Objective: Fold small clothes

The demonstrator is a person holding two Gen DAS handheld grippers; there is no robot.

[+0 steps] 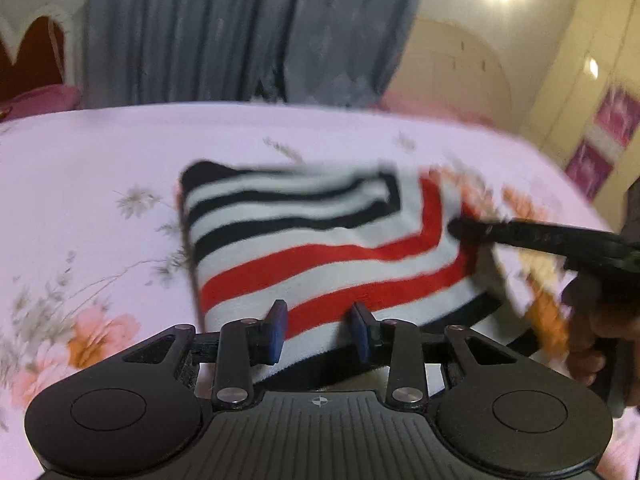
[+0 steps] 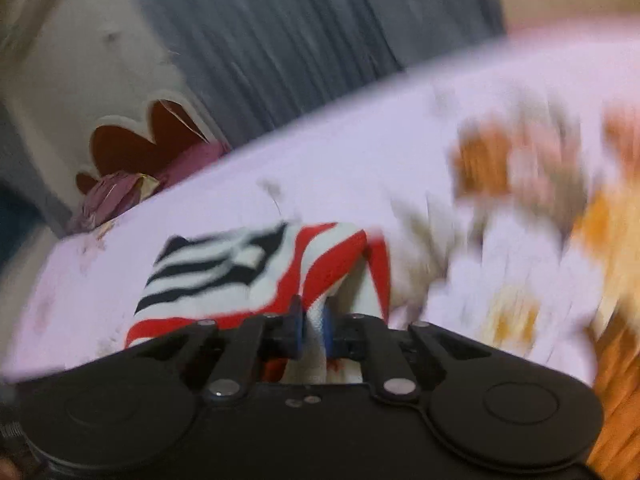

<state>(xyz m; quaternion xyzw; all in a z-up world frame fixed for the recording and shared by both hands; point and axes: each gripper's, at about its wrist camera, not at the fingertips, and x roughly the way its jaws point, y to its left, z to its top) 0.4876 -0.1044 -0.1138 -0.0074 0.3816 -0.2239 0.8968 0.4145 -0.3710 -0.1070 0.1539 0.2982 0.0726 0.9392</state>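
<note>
On the floral bedsheet (image 1: 100,168), the right gripper (image 2: 314,330) clamps the striped garment (image 1: 320,240); the left gripper (image 1: 320,330) gapes, unladen. A fast pull risks undoing the fold.

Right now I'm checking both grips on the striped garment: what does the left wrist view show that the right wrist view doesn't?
Only the left wrist view shows the left gripper, jaws apart with the striped garment between its pads, and the right gripper from outside, reaching the garment's right edge. A purple wall panel also appears.

Only the right wrist view shows the right gripper shut on a pinch of the cloth, lifting that edge.

Both show the garment on the floral bedsheet, the grey curtain and the scalloped headboard.
</note>
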